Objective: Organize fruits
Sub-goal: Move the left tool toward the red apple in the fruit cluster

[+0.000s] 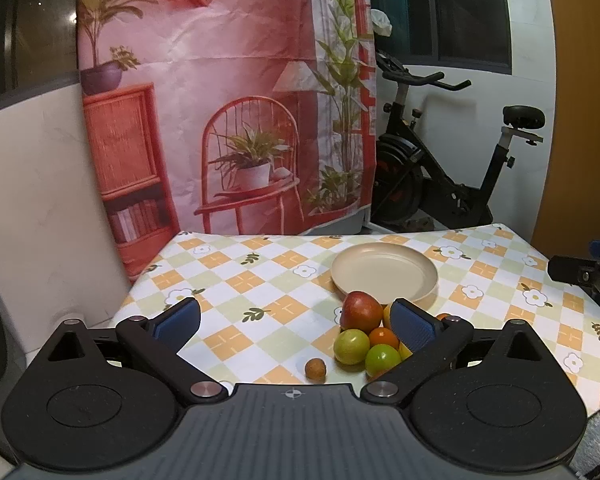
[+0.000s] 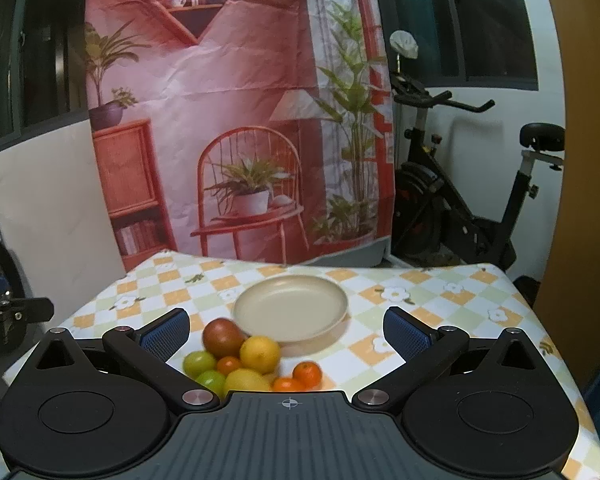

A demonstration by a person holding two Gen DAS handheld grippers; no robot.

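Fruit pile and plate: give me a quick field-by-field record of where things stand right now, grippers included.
plate: beige plate, nothing in it, beyond the fruit
fruit pile: clustered on the tablecloth in front of the plate
red fruit: red apple, at the plate's near rim
yellow fruit: two lemons
green fruit: two green fruits
orange fruit: three small oranges
stray: small brown fruit, apart, left of the pile
left gripper: open, holding nothing
right gripper: open, holding nothing

Checked tablecloth (image 1: 260, 280) carries plate (image 1: 384, 270) (empty) and fruits (image 2: 244, 356).
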